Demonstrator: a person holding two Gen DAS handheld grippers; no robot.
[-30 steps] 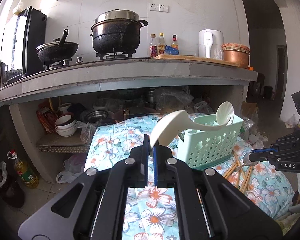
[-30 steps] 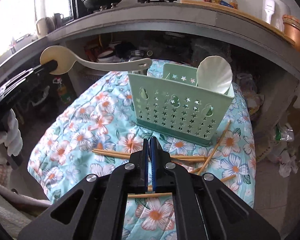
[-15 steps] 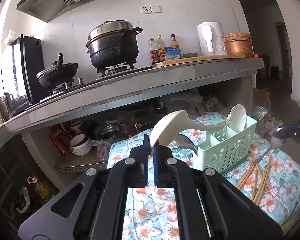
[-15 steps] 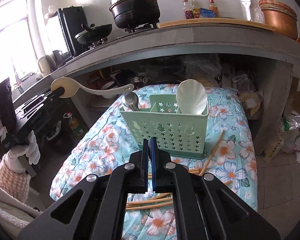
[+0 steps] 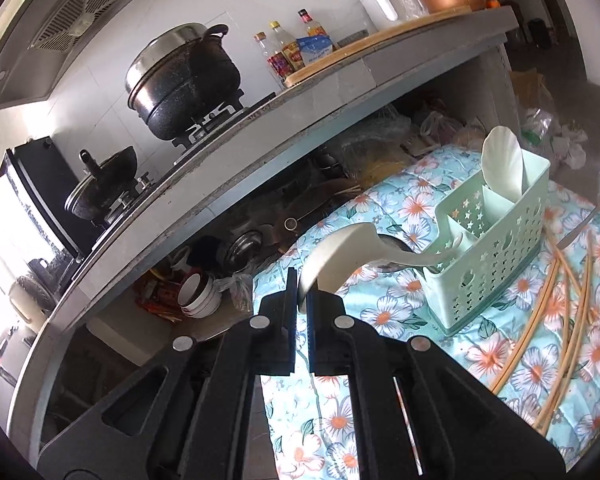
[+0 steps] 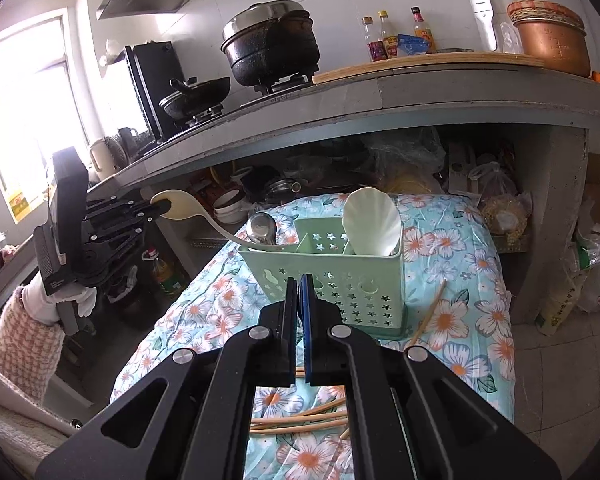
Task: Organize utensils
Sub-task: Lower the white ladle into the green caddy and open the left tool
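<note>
Cream spoon (image 5: 342,254): its bowl is clamped in the left gripper (image 5: 301,304), its handle reaching ahead of the fingers into the green caddy's (image 5: 496,272) near compartment. Gripped by the smooth bowl, it may twist or tip the caddy. Right gripper (image 6: 299,292) is closed on nothing; 1 chopstick (image 6: 430,312) lies just beyond its tips.

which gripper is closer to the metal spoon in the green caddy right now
Left. The left gripper holds a cream ladle whose handle reaches in beside the metal spoon; the right gripper is shut, empty, before the caddy.
</note>
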